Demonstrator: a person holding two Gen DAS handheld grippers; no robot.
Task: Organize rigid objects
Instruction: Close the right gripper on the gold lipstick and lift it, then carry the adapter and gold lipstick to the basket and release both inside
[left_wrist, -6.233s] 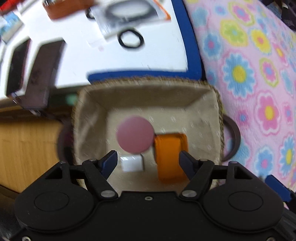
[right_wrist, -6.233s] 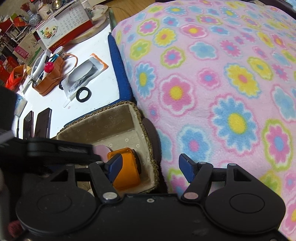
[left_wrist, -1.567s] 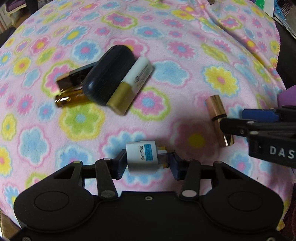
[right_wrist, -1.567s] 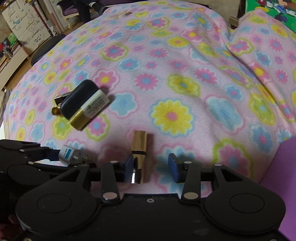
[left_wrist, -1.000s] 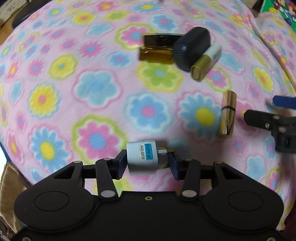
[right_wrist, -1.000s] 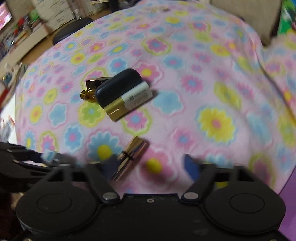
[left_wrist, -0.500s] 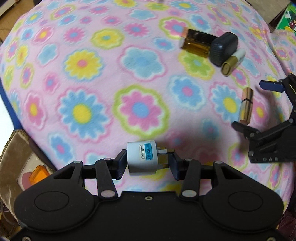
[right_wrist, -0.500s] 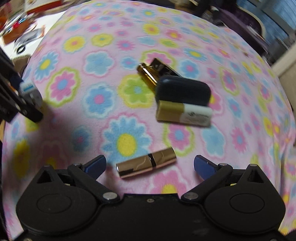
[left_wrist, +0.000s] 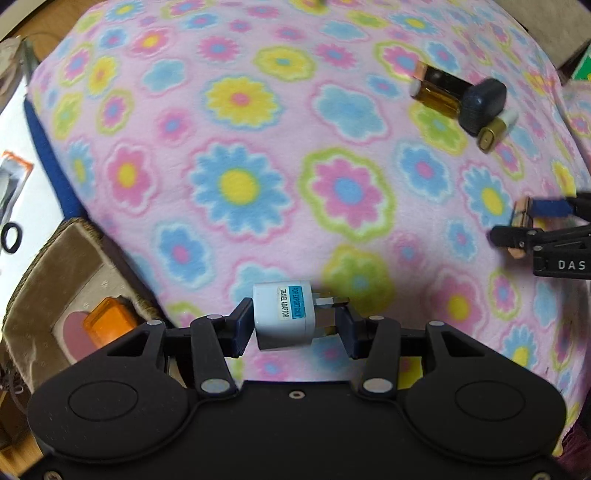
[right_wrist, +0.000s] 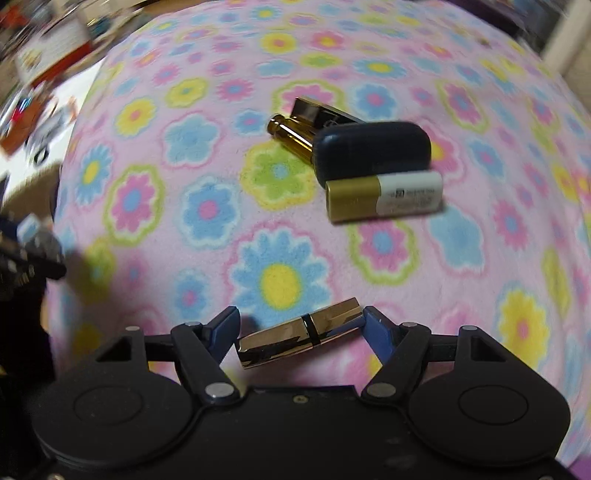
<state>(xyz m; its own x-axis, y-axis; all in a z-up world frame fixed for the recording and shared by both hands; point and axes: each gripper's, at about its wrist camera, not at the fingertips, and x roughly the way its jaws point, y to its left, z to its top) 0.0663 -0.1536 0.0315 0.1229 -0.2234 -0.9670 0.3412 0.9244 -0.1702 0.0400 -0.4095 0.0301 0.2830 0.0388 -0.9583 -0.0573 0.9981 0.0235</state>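
Flowered pink blanket (right_wrist: 207, 221) bearing gold lipstick (right_wrist: 299, 338), dark case (right_wrist: 371, 149), gold-white tube (right_wrist: 384, 195), amber bottle (right_wrist: 291, 138).

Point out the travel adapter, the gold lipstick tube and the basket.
travel adapter (left_wrist: 282, 318): left wrist view, white body.
gold lipstick tube (right_wrist: 300, 338): right wrist view, near its black band.
basket (left_wrist: 48, 258): left wrist view, tan wall.

White travel adapter (left_wrist: 282, 317) clamped sideways; gold lipstick tube (right_wrist: 301, 332) flat on floral blanket (right_wrist: 221, 166).

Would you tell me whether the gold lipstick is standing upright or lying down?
Lying down: the gold lipstick rests lengthwise on the blanket between the closing right gripper jaws.
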